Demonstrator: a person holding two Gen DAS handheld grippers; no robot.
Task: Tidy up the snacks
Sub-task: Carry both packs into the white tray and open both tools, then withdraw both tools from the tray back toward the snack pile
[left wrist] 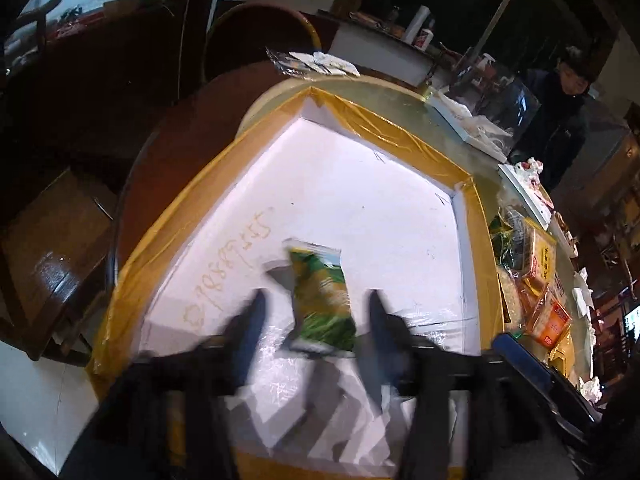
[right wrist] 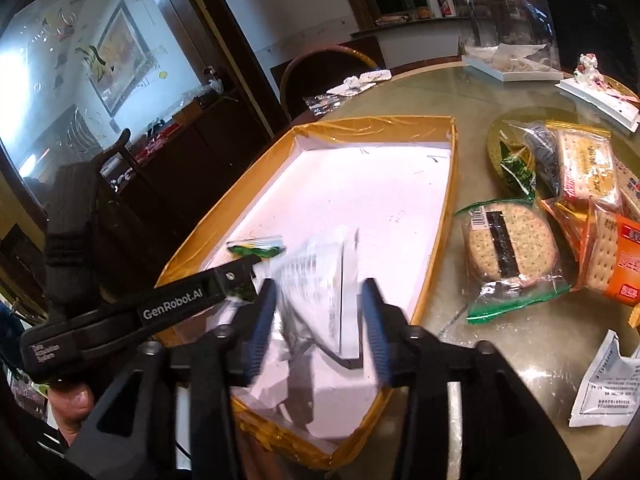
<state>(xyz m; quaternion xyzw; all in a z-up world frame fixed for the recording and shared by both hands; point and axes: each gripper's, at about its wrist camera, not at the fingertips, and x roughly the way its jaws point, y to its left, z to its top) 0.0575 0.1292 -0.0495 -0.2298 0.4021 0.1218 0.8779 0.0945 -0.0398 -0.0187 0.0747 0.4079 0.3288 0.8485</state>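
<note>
The green-and-yellow snack packet [left wrist: 324, 296] lies in the near part of the white box [left wrist: 360, 184], the shallow tray with yellow tape along its rim, which stands toward the left edge of the round surface [right wrist: 500, 352]. Beside it, just nearer the box's right wall, a white-and-silver packet [right wrist: 316, 280] is smeared by motion, so I cannot tell whether it rests on the box floor or is dropping to it. Both look light, soft, crinkly foil pouches with slick skins; their contents are probably brittle, so the crimped seam at an end is the better place to pinch than the puffed middle.

The left tongs [left wrist: 316, 312] stand apart astride the green packet, pads not pressing on it. The right tongs [right wrist: 320, 316] are likewise apart with the white packet between them, apparently free.

More snacks wait outside the box toward the right edge of the surface: a round cracker pack [right wrist: 508, 252] with a dark band, an orange cracker pack [right wrist: 612, 256], and a white sachet [right wrist: 608, 388] near the front edge.

Both packets' print is blurred beyond reading. The near end of the box is covered by the tongs' bodies, the green packet shows only as a sliver in the right wrist view, and the far room is too dark to sort out.
</note>
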